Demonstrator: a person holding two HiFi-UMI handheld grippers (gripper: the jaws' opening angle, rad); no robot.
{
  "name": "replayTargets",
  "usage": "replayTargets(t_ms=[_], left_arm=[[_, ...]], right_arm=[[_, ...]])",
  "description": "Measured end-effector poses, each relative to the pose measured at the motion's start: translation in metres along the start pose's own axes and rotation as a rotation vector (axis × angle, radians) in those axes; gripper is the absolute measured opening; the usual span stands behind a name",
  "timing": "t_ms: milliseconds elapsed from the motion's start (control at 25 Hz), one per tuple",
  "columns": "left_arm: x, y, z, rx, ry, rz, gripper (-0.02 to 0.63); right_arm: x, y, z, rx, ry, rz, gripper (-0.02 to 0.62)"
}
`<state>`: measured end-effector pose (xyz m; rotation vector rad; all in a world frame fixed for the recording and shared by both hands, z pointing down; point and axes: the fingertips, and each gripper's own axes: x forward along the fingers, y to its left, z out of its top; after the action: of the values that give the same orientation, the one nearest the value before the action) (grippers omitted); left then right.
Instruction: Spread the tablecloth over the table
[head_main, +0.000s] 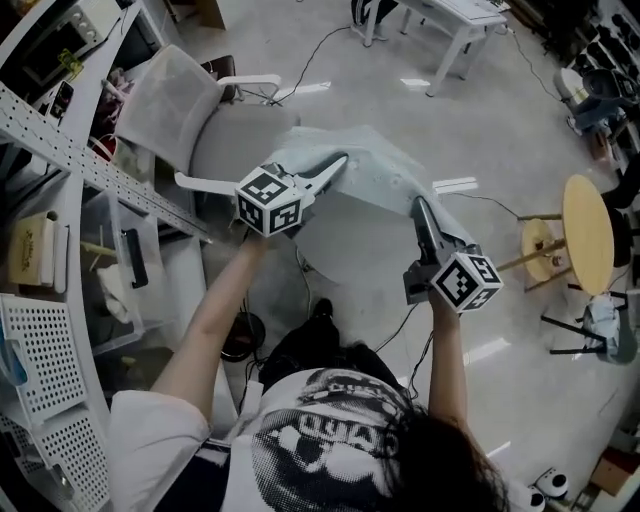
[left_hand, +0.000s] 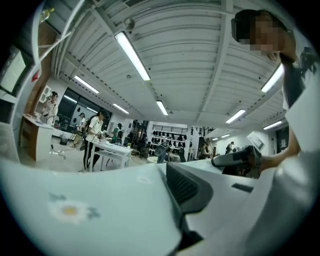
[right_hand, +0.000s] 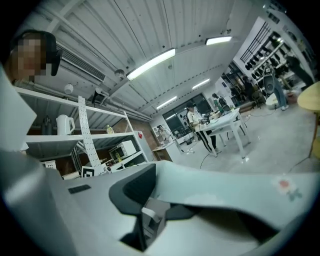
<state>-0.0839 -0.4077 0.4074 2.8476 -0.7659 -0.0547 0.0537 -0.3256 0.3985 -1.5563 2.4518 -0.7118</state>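
In the head view a pale tablecloth (head_main: 385, 175) with small flower prints hangs stretched between my two grippers, above a round white table (head_main: 350, 260). My left gripper (head_main: 338, 163) is shut on the cloth's left edge. The right gripper (head_main: 420, 208) grips its right edge. In the left gripper view the tablecloth (left_hand: 90, 210) runs into the left gripper (left_hand: 172, 200) beside the dark pad (left_hand: 187, 187). The right gripper view shows the tablecloth (right_hand: 240, 195) folded into the right gripper (right_hand: 155, 200) against its dark pad (right_hand: 132, 192). Both grippers point roughly level.
A grey office chair (head_main: 190, 120) stands just left of the table. Metal shelving (head_main: 60, 200) with boxes fills the left side. A round wooden side table (head_main: 588, 235) stands at the right and a white desk (head_main: 450, 20) at the back. Cables cross the floor.
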Motion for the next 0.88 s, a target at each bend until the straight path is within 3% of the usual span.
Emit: replayTargets(t_ms=[280, 440, 680, 880], left_arm=[[-0.03, -0.029, -0.052, -0.123, 0.008, 0.041, 0.072], [-0.045, -0.048, -0.084, -0.253, 0.019, 0.055, 0.072], [-0.077, -0.063, -0.136, -0.462, 0.055, 0.14, 0.072], [-0.086, -0.074, -0.166, -0.517, 0.104, 0.174, 0.072]], right_arm=[[-0.032, -0.006, -0.055, 0.118, 0.084, 0.022, 0.051], [-0.053, -0.011, -0.084, 0.142, 0.14, 0.028, 0.049], [-0.075, -0.011, -0.139, 0.218, 0.202, 0.068, 0.046], [-0.09, -0.02, -0.173, 0.33, 0.21, 0.081, 0.037]])
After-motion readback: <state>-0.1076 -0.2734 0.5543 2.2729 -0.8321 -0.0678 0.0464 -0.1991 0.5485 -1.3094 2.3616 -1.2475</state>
